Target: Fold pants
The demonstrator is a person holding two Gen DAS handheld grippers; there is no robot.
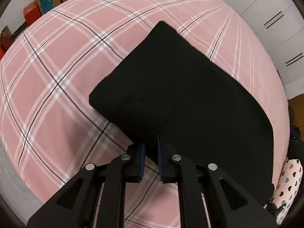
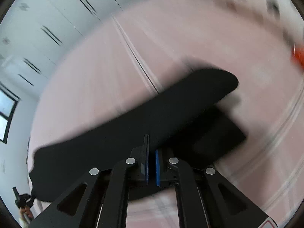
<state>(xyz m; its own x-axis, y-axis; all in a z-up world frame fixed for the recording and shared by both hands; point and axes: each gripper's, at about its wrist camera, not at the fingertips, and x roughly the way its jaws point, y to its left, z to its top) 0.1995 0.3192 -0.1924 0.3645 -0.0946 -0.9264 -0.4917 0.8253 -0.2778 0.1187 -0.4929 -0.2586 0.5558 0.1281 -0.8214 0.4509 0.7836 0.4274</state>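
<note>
Black pants [image 1: 186, 98] lie partly folded on a pink plaid bed [image 1: 62, 87]. My left gripper [image 1: 151, 144] is shut on the near edge of the pants and lifts it off the sheet. In the right wrist view, which is motion-blurred, the pants [image 2: 152, 117] hang as a raised fold across the frame over a lower layer. My right gripper [image 2: 151, 148] is shut on the pants' edge with the blue pads [image 2: 157, 169] nearly together. The left gripper [image 2: 23, 199] shows small at the lower left of that view.
White wardrobe doors [image 1: 275, 20] stand beyond the bed's right side. Boxes and bags [image 1: 43, 1] stand along the far left wall. A spotted pink cloth [image 1: 288, 182] lies at the bed's right edge. A window [image 2: 5, 114] is at the left.
</note>
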